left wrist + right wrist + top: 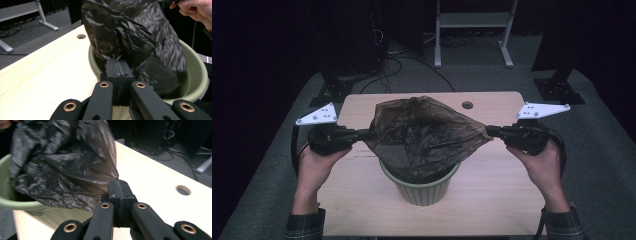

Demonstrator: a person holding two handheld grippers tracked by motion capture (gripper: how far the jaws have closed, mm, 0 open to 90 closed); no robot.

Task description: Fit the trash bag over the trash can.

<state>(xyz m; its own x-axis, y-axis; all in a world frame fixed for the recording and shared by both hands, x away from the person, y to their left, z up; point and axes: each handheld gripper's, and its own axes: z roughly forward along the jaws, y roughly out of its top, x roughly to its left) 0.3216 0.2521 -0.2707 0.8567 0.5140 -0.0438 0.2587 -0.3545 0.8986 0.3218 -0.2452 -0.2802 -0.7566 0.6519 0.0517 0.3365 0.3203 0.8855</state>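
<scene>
The table (pixel 502 190), a pale wooden top with a cable hole near its far edge, carries one green ribbed bin (pixel 422 192) standing upright near its middle, towards the person's side. Over the bin hangs a dark, thin plastic bag (pixel 424 130), stretched sideways between the two tools, with its lower part sunk inside the bin's mouth and its upper part raised above the rim.

The bag looks very light, soft and limp, with no shape of its own: it crinkles, folds and sags wherever it is not under tension. Such film is likely slippery and could tear if pulled hard against a pinch point, so an even, moderate stretch seems wise. The sensible place to grip is the hem at the mouth, at two opposite points, which is about where it is taken now. The bin seems stiff and light, and may tip or slide if the bag drags on its rim.

The left hand-held gripper (pixel 371 133) has its jaws pressed together on the bag's left edge; in the left gripper view the pads meet with film bunched between them. The right hand-held gripper (pixel 488 131) is likewise clamped tight on the opposite edge, the plastic gathered to a point at its tips.
</scene>
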